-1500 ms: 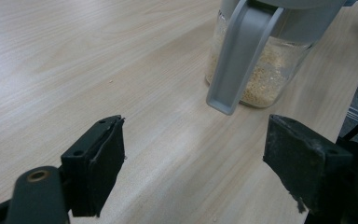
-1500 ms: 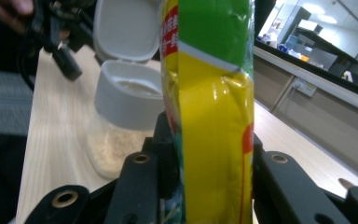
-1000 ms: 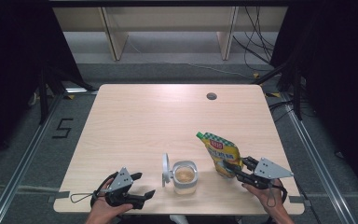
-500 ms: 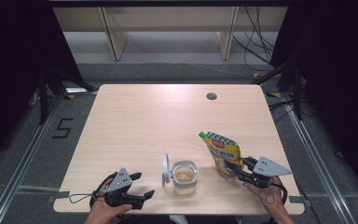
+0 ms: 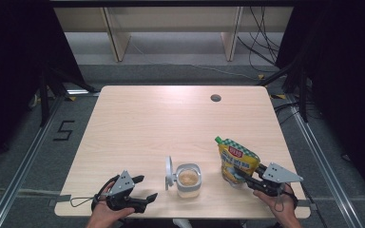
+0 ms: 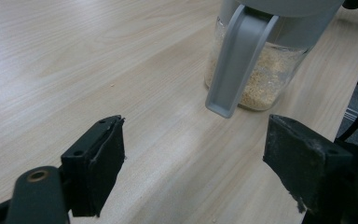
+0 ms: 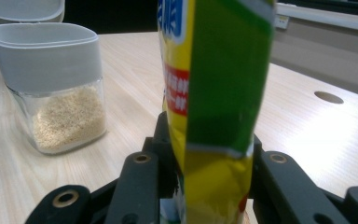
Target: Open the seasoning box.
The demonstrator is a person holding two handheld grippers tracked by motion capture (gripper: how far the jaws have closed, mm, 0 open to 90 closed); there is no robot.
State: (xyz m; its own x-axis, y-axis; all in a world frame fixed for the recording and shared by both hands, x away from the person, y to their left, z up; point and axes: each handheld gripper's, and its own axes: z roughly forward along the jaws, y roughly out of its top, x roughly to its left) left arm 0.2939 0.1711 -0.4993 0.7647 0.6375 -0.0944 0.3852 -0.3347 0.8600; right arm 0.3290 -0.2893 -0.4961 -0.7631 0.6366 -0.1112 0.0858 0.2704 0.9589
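Right gripper (image 5: 245, 178) clenches the pouch (image 5: 235, 160) low — it may flop, probably missing the jar (image 5: 188, 179); left gripper (image 5: 140, 194) released.

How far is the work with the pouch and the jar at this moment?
Done: the jar stands open on the table, its lid flipped up, with some pale grains inside. In hand: the right gripper is shut on the yellow-green pouch, held about upright beside the jar. The left gripper is open, holding nothing, pointed at the jar. Left, probably: bringing the pouch over the jar and pouring.
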